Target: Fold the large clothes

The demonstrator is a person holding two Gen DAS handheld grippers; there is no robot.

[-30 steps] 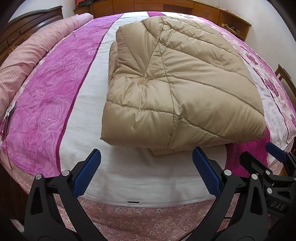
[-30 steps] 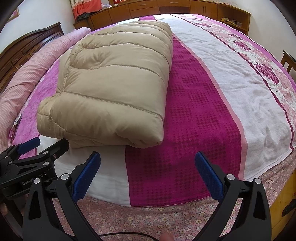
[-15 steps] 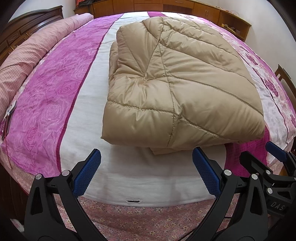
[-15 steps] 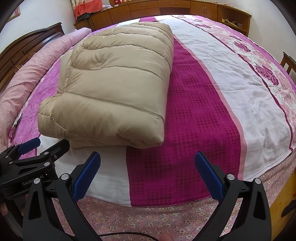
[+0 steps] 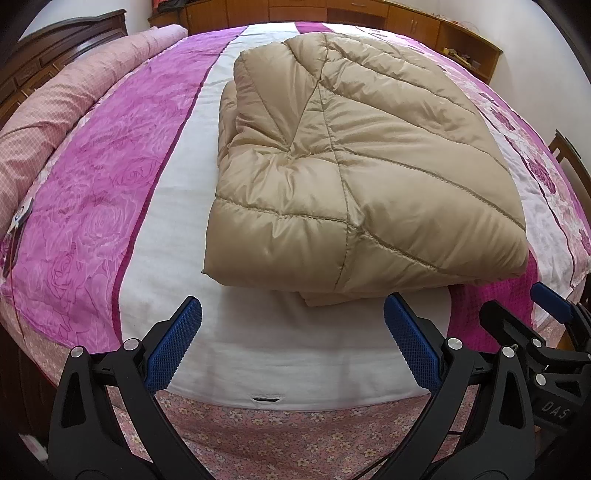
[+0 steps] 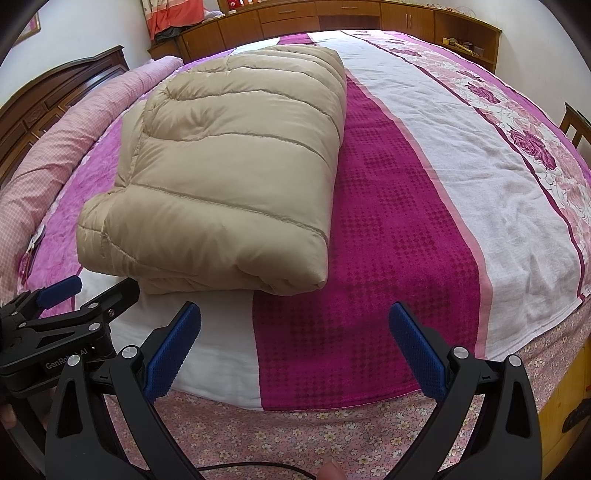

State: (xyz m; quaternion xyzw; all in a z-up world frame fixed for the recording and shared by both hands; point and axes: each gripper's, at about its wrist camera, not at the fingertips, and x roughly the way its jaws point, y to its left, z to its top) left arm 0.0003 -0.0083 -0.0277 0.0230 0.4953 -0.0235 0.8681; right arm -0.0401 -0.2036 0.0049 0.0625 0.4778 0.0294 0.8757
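A folded beige quilted down coat (image 5: pixel 343 177) is lying on the bed (image 5: pixel 258 354), its near edge resting on the white stripe of the bedspread (image 5: pixel 92 221) and its right side overlapping the dark magenta stripe. In the right wrist view the same coat (image 6: pixel 229 177) is sitting as a thick, layered bundle with its stitched channels running across the top, the lower layers showing at the near edge.

The left gripper (image 5: pixel 293 332) is hovering just in front of the coat's near edge, its blue-padded fingers (image 5: pixel 173 343) standing spread wide apart with nothing between them; bare white bedspread is showing in the gap. The right gripper (image 6: pixel 295 336) is likewise hovering over the foot of the bed, jaws spread and holding nothing, pointing at the magenta stripe just right of the coat's near corner. Each gripper is appearing at the edge of the other's view: the right one (image 5: pixel 524 314) at lower right of the left wrist view, the left one (image 6: pixel 90 291) at lower left of the right wrist view.

A pink checked bolster (image 5: pixel 66 96) is lying along the left side of the bed beside a dark wooden headboard (image 6: pixel 55 99). Wooden cabinets (image 6: pixel 332 18) are lining the far wall. A fingertip (image 6: pixel 330 470) is showing at the bottom edge of the right wrist view.
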